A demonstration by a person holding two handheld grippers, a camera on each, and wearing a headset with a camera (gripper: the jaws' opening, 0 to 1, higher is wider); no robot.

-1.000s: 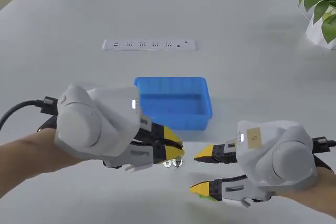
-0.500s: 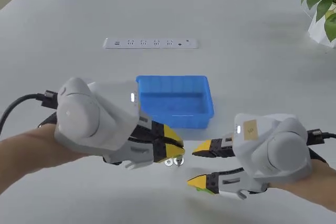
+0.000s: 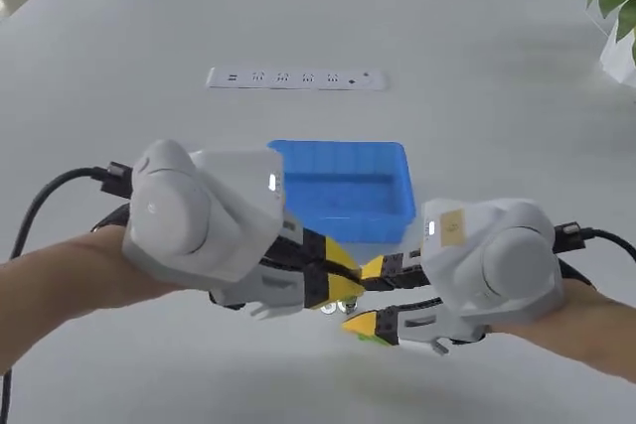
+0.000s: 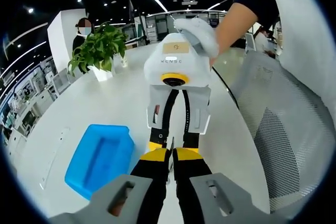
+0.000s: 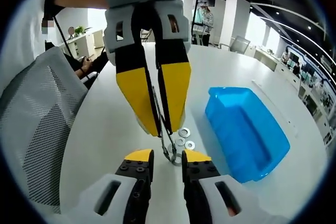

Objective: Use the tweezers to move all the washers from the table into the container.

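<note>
The left gripper (image 5: 164, 128) is closed on the tweezers (image 5: 167, 142), whose tips are at the washers (image 5: 184, 132) on the table (image 5: 105, 129), beside the blue container (image 5: 220, 111). The right gripper (image 5: 168, 157) waits open around the tips; I think it should squeeze gently on one washer only.

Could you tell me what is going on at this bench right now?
A person works with a gripper in each hand. The left gripper is shut on the tweezers, whose tips point down at a few washers lying on the white table beside the blue container. The right gripper faces it, jaws open on either side of the tweezer tips. The washers in view are on the table, not in the container.
</note>
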